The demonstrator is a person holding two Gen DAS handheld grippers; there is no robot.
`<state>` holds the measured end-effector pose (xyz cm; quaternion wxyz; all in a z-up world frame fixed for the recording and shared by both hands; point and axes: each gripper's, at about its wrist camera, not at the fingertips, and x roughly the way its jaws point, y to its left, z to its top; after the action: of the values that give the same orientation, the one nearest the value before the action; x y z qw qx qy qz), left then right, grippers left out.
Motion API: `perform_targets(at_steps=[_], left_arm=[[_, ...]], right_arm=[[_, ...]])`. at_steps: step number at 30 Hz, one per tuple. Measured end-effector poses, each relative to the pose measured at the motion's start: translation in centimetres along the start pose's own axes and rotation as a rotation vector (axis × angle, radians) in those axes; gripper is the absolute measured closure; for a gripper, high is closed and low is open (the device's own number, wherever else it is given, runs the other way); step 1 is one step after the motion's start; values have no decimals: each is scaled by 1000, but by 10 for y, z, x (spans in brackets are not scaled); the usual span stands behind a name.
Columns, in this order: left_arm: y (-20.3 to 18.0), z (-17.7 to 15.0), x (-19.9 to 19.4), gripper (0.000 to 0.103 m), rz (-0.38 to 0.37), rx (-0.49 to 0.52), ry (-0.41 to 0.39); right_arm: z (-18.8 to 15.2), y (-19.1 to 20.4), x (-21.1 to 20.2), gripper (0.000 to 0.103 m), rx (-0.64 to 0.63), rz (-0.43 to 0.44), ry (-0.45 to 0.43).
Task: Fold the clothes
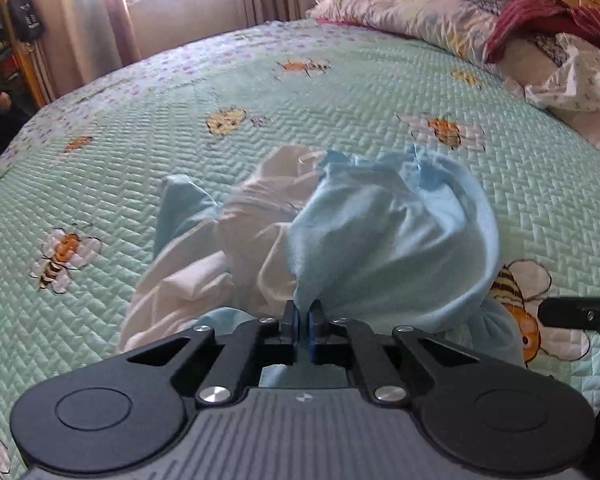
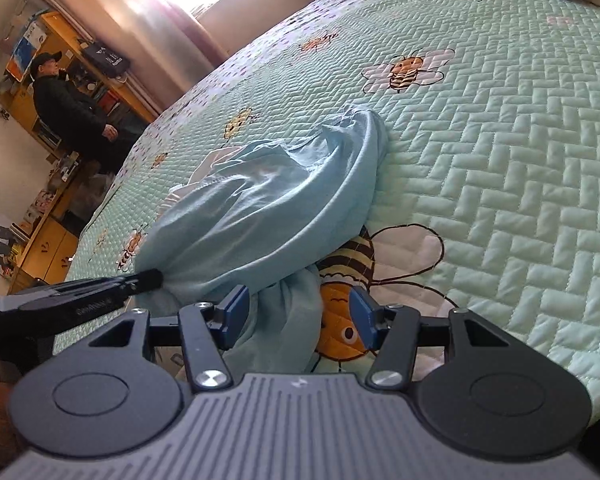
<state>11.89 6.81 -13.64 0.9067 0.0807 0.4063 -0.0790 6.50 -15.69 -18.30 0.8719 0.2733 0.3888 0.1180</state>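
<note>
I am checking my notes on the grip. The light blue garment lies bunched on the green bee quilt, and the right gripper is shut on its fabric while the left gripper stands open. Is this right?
Not quite: the sides are swapped. The left gripper is shut on the light blue garment, as the left wrist view shows. The right gripper stands open, with fabric between its pads, as the right wrist view shows. The garment does lie bunched on the green bee quilt.

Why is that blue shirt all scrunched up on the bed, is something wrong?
Nothing is damaged. The light blue garment is just bunched in a heap on the bee quilt, with white cloth tangled in, not yet folded. The left gripper pinches its edge; the right gripper is open.
</note>
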Motion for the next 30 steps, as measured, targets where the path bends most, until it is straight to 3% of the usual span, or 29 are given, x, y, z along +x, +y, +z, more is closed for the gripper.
perform_targets(at_steps=[4,8,11,14,19,23,27,30], left_arm=[[27,-1,-25,100,-38,-115,-65],[86,-15,-85,101,-107,-313,-223],[138,-35,-130,101,17,-423,-327],[184,-62,-146,102,177,-517,-297],[215,-109,-143,101,222,-641,-210],[208,-125,-129,101,153,-644,-157],[189,-128,-122,98,93,-597,-141],[183,-130,-117,92,52,-589,-128]], right_arm=[[2,-1,0,46,5,-12,-6],[5,-4,-4,46,12,-22,-22],[6,-8,-3,46,18,-29,-23],[3,-4,5,46,0,-25,-4],[-5,18,26,46,-81,-10,52],[1,29,36,46,-125,-35,29],[26,23,46,33,-46,-57,-39],[45,20,64,33,4,-85,-50]])
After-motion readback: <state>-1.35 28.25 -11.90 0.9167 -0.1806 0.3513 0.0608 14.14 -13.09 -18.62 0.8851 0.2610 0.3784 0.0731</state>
